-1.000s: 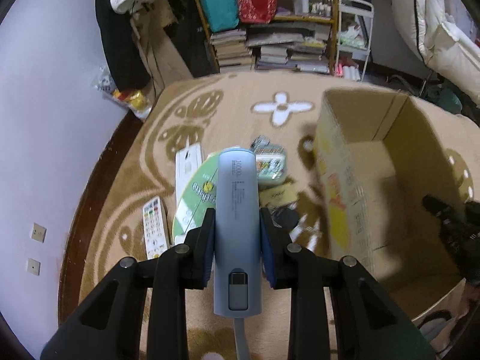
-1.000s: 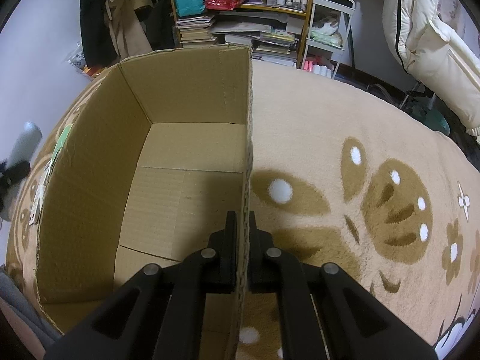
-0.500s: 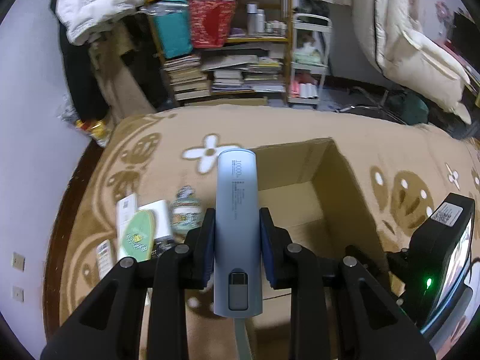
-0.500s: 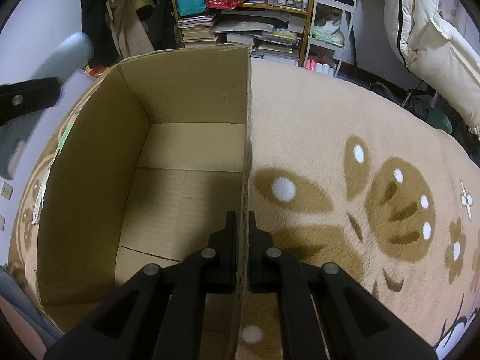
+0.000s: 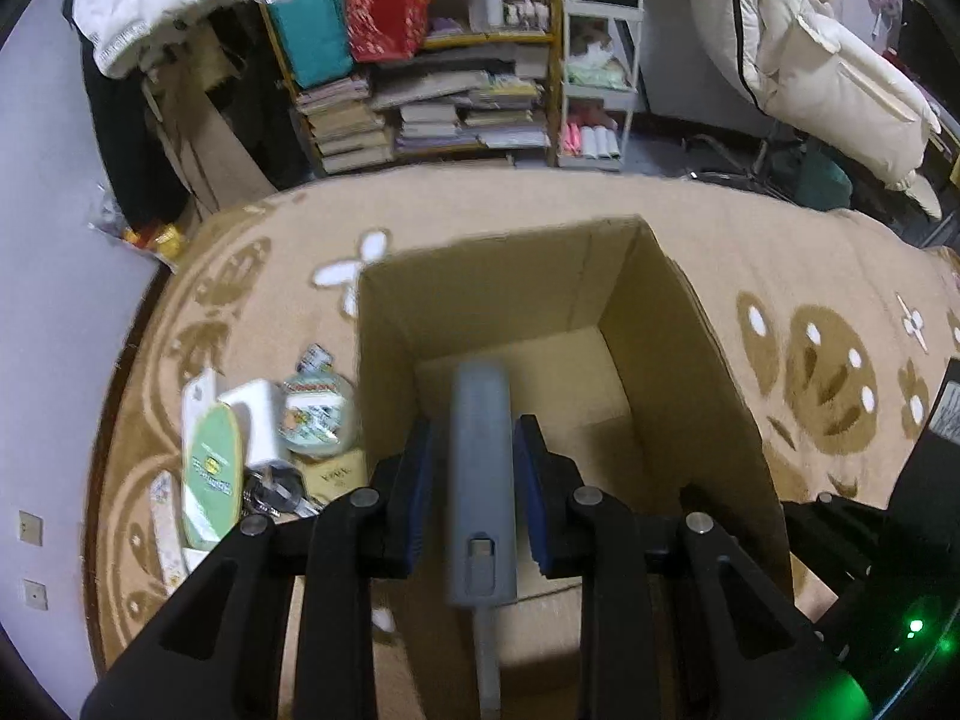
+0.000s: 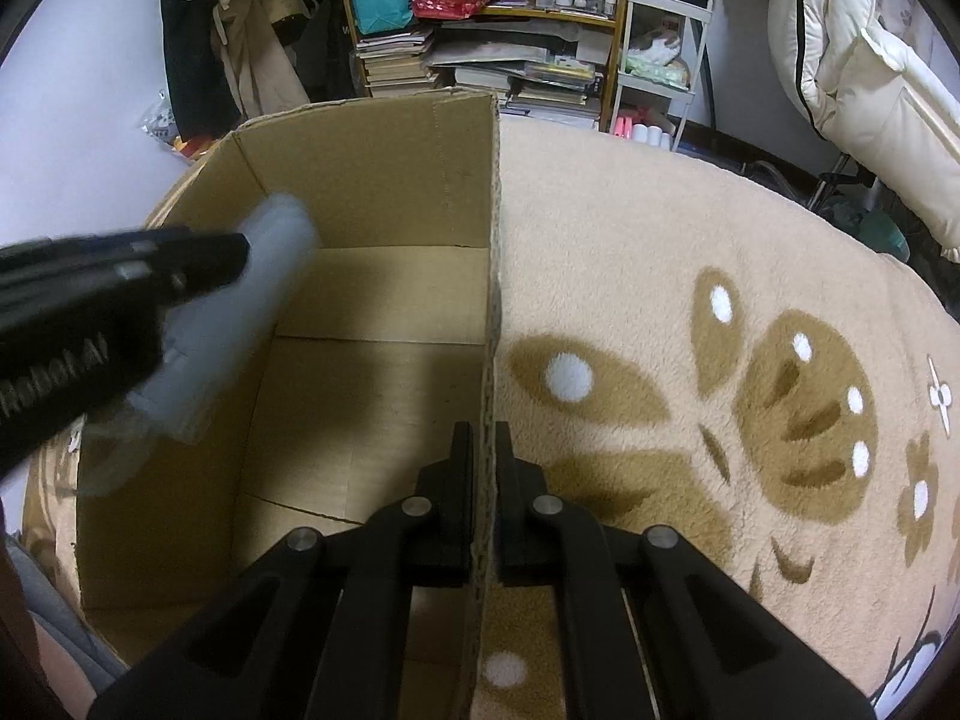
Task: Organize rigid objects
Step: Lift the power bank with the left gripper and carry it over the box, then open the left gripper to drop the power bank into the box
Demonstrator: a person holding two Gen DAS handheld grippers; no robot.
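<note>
Left gripper [image 5: 471,450]: blue pads pinch a grey-blue power bank [image 5: 482,480] by its long sides; pointing steeply down over the open cardboard box [image 5: 690,360].
Power bank: long, rounded slab, port end toward cam, a grey cable hangs from it at 6 o'clock. In right-wrist view it shows blurred at 9 o'clock, above the box's left side, w/ the left gripper's black fingers [image 6: 150,264] on it.
Right gripper [image 6: 483,438]: jaws pressed together on the box's right wall, one finger inside, one outside; wall edge runs straight up to 12 o'clock from the tips.
Box: upright on the rug [image 6: 720,252], top open, bare cardboard floor visible, nothing lying inside as far as seen.
Loose items: cluster on rug at 9 o'clock of the box in left-wrist view, close by its left wall: round tape roll [image 5: 315,417], white flat box [image 5: 255,420], green oval pack [image 5: 211,474], small tan carton [image 5: 336,471], remote [image 5: 165,522].
Rug: beige w/ brown flower pattern.
Bkgd: bookshelf [image 5: 420,102] w/ stacked books at 12 o'clock, white quilted coat [image 5: 840,60] at 2 o'clock.
</note>
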